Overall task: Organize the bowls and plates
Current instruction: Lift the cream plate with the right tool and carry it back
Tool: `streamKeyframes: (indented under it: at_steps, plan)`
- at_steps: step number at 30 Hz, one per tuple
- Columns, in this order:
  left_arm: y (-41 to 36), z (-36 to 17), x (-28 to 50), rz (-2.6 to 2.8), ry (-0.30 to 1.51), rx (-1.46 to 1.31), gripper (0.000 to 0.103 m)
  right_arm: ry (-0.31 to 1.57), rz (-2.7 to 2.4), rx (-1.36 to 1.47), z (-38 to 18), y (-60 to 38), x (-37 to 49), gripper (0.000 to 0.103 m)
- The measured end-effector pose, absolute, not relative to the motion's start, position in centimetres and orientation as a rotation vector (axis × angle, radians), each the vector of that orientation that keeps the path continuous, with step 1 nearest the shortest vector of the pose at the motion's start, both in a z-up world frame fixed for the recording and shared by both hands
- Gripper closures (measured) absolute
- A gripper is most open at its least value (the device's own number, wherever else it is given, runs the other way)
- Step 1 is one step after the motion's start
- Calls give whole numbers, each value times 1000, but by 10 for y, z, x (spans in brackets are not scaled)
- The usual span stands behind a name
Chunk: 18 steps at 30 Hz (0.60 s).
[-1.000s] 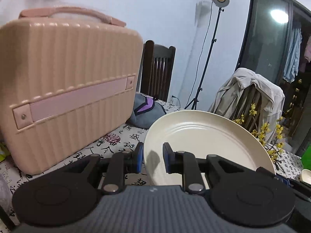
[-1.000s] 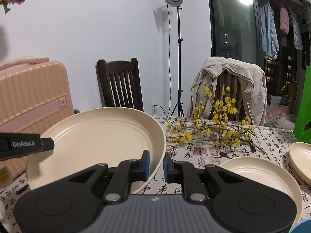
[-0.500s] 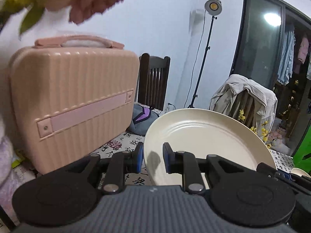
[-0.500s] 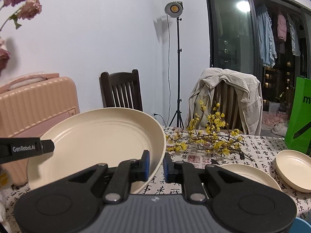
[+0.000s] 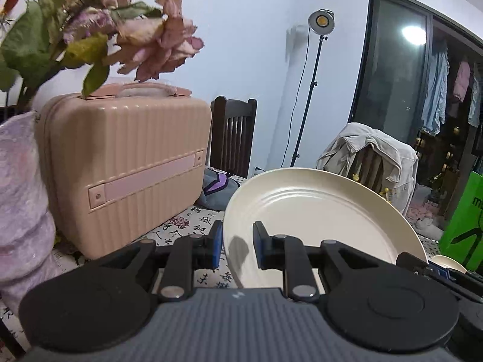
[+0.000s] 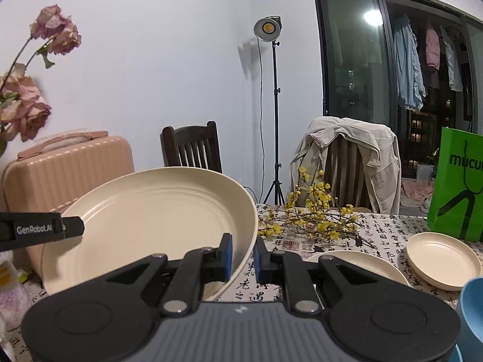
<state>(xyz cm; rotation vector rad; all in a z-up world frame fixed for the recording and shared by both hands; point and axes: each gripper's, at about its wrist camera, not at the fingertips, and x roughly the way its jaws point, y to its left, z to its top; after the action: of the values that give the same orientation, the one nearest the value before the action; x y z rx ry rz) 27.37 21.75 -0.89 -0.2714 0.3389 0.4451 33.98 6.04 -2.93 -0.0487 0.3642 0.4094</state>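
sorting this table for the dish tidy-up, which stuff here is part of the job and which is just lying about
Part of the job:
- large cream plate, rim gripped by left tool and right tool
- second cream plate on the table
- small cream dish
- blue bowl

Just lying about:
- pink suitcase
- yellow flower branch
- dried roses
- green bag

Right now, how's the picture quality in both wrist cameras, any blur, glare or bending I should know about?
Left wrist view: dried roses close and slightly soft, sharp shadow on the big plate, window glare top right, fisheye bends the door frame. Right wrist view: mostly crisp, studio lamp shines bright, dark corners, curved window frame.
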Motion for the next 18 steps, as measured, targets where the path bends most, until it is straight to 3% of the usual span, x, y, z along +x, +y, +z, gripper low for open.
streamKeyframes:
  at_steps: [18]
  plan:
    - [156, 13, 209, 402, 281, -254, 82, 305, 396, -29, -7, -2, 276, 89]
